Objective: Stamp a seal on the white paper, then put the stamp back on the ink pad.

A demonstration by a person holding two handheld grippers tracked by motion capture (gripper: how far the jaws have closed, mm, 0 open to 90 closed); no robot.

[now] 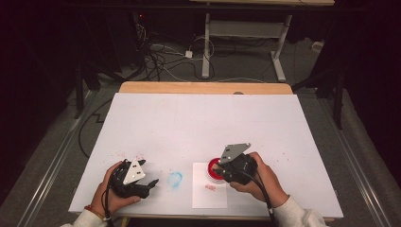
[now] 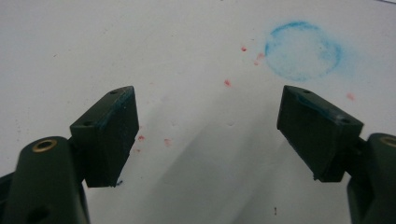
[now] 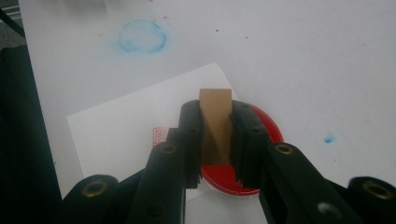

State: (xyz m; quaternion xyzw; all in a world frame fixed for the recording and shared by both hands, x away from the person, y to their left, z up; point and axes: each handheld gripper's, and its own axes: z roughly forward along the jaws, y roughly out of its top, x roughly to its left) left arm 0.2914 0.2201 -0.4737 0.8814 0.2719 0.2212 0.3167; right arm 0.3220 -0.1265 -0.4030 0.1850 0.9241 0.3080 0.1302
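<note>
While the white table [image 1: 203, 123] carries a faint blue ring stain [image 1: 174, 179] near its front edge, a white paper sheet [image 1: 208, 194] lies just right of that stain with a small red stamp mark [image 1: 211, 187]. At the sheet's right edge sits a round red ink pad [image 3: 261, 126]. Above it, the right gripper [image 3: 217, 135] clamps a tan wooden block [image 3: 215, 119] between its 2 jaws. Far left, the left gripper [image 2: 208, 135] hangs wide and empty.

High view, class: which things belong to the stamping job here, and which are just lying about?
In the job:
- right tool, shut on the wooden stamp
- red ink pad
- paper sheet with a red print

Lying about:
- left tool, open, empty
- blue ring stain
- cables on the floor
</note>
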